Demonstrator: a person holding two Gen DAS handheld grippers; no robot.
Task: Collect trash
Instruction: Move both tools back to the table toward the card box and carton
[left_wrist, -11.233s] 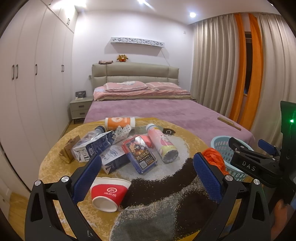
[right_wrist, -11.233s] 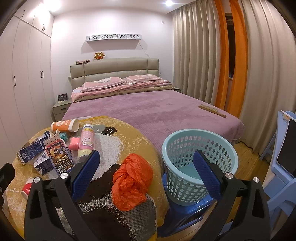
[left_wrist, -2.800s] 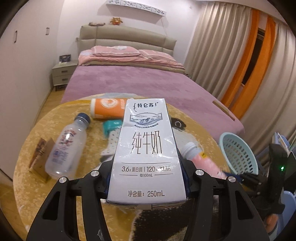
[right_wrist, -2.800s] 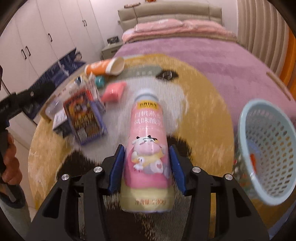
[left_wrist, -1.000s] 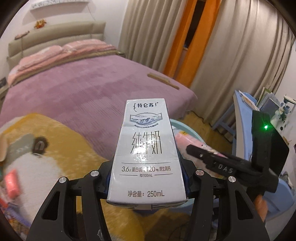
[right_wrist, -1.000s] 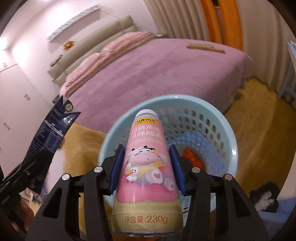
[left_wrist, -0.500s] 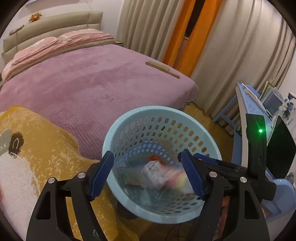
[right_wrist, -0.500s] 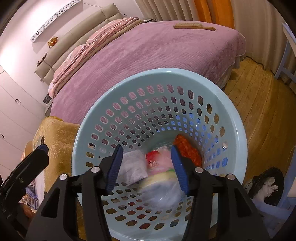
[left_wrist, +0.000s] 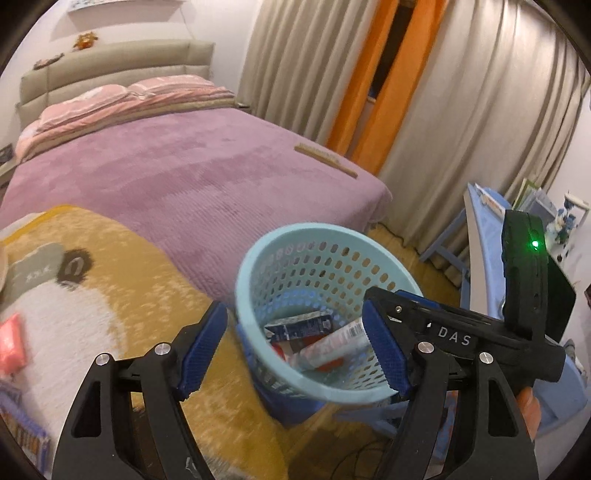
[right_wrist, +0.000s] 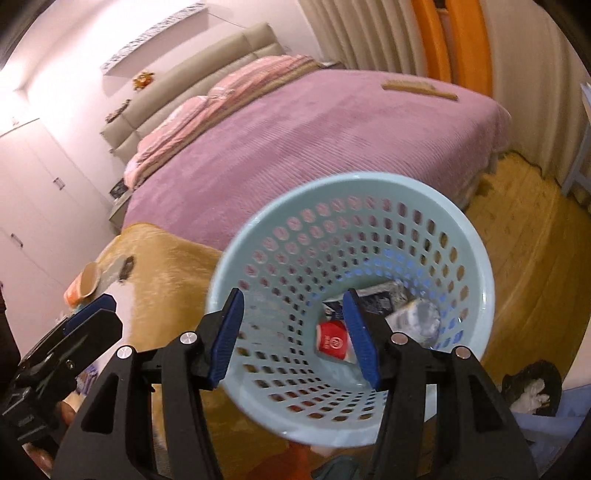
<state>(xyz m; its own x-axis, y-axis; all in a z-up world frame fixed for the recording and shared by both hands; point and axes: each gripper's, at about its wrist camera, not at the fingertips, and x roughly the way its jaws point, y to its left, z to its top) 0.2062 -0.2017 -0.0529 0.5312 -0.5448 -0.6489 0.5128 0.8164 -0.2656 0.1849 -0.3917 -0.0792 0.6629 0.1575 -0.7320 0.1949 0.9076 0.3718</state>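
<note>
The light blue perforated basket (left_wrist: 306, 236) stands beside the round table, also in the right wrist view (right_wrist: 369, 184). Inside lie the milk carton (left_wrist: 299, 326), the pink yogurt bottle (left_wrist: 332, 347) and a red paper cup (right_wrist: 330, 339). My left gripper (left_wrist: 295, 350) is open and empty, just above the basket's near rim. My right gripper (right_wrist: 293, 332) is open and empty over the basket mouth; it also shows in the left wrist view (left_wrist: 461, 336). An orange cup (right_wrist: 83, 286) and a pink packet (left_wrist: 11, 345) lie on the table.
The yellow panda table cover (left_wrist: 110, 258) lies left of the basket. The purple bed (left_wrist: 184, 166) is behind. A blue desk (left_wrist: 487, 229) stands at right. A black bag (right_wrist: 532, 384) lies on the wooden floor. A blue stool (left_wrist: 288, 402) holds the basket.
Both grippers opened and dropped the milk carton and the pink yogurt bottle into the basket. They now rest at its bottom. Both views have shifted back toward the table.
</note>
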